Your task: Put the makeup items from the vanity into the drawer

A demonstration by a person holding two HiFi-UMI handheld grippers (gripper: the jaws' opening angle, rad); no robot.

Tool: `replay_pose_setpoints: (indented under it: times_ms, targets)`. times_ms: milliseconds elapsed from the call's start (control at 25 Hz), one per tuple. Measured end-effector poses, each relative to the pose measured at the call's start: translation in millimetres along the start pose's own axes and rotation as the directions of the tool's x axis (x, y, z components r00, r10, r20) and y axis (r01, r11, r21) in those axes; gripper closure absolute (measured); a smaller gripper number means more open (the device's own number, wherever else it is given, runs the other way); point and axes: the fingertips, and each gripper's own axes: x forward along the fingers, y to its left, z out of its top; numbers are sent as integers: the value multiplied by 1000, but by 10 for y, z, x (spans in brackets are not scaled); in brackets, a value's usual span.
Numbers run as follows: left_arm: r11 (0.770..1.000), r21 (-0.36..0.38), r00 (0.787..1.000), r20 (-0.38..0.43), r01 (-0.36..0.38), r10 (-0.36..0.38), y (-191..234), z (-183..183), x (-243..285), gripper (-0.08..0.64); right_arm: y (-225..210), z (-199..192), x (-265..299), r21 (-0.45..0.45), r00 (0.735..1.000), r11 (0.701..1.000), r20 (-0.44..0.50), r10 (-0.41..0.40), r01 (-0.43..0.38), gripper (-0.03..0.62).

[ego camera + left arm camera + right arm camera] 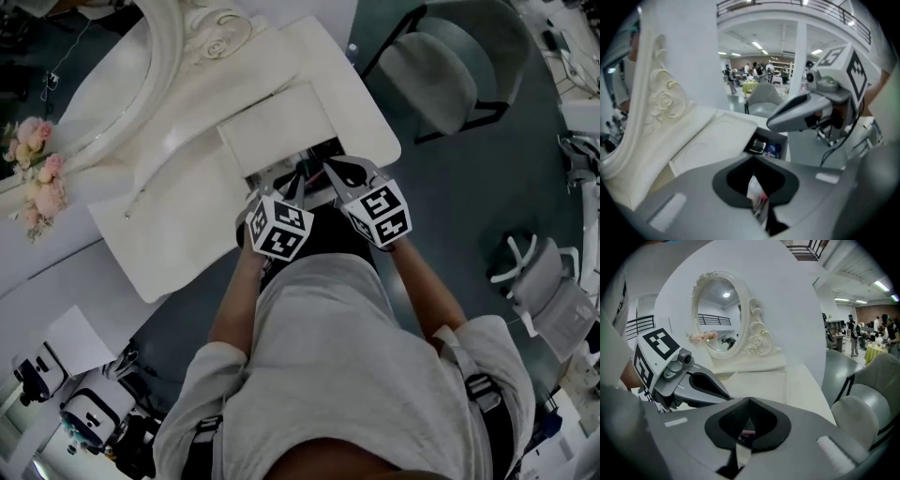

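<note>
Makeup items (764,146) lie in the open drawer (784,149), and the vanity top (187,211) looks bare. The left gripper (758,174) pinches a thin white-and-pink sachet (754,193), apparently the last piece. The right gripper (745,425) sits closed and empty.

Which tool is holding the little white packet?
The left tool: a white packet with pink on it is pinched between its jaws. The right tool has its jaws closed together, with no such packet.

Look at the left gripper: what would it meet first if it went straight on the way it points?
Most likely the open drawer just beyond the tips of the left gripper, landing on the dark things inside. Depth is unclear; the drawer's near edge might come first.
</note>
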Motion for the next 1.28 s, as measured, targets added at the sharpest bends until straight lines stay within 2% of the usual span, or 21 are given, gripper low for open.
replay_pose_setpoints:
  times_ms: [120, 200, 240, 280, 360, 480, 560, 600, 800, 920, 1000, 1280]
  targets:
    - [988, -124, 989, 104, -96, 109, 104, -7, -338, 557, 354, 117, -4, -16, 998, 999, 49, 43, -42, 594]
    - [967, -212, 964, 192, -141, 182, 235, 112, -593, 557, 518, 308, -13, -37, 994, 999, 102, 36, -32, 594]
    - [953, -255, 944, 241, -163, 226, 329, 191, -753, 557, 592, 436, -15, -49, 991, 999, 132, 29, -23, 594]
    - [935, -302, 917, 288, -188, 277, 439, 264, -934, 557, 667, 583, -20, -64, 986, 998, 163, 25, -15, 594]
    - [888, -403, 849, 367, -222, 380, 634, 359, -1332, 557, 838, 907, -63, -110, 973, 994, 227, 32, -7, 594]
    - [823, -514, 751, 437, -242, 494, 715, 337, -1932, 557, 1193, 1301, -274, -184, 946, 983, 317, 63, -3, 594]
    - [794, -548, 693, 465, -263, 551, 685, 315, -2239, 557, 1402, 1462, -447, -223, 926, 975, 369, 77, 8, 594]
    - [788, -551, 677, 473, -273, 565, 628, 295, -2354, 557, 1499, 1484, -537, -233, 918, 972, 389, 76, 19, 594]
    - [788, -556, 653, 498, -266, 572, 128, 32, -2755, 557, 1991, 1226, -963, -258, 904, 964, 424, 49, 69, 594]
    - [764, -587, 633, 491, -266, 598, -140, -210, -2968, 557, 2276, 1026, -1168, -290, 906, 954, 420, 59, 73, 594]
    - [750, -604, 621, 485, -271, 615, -239, -338, -3066, 557, 2399, 937, -1255, -289, 905, 955, 421, 70, 61, 594]
    - [742, -605, 604, 487, -288, 631, -427, -426, -3241, 557, 2576, 955, -1503, -309, 890, 949, 446, 90, 58, 594]
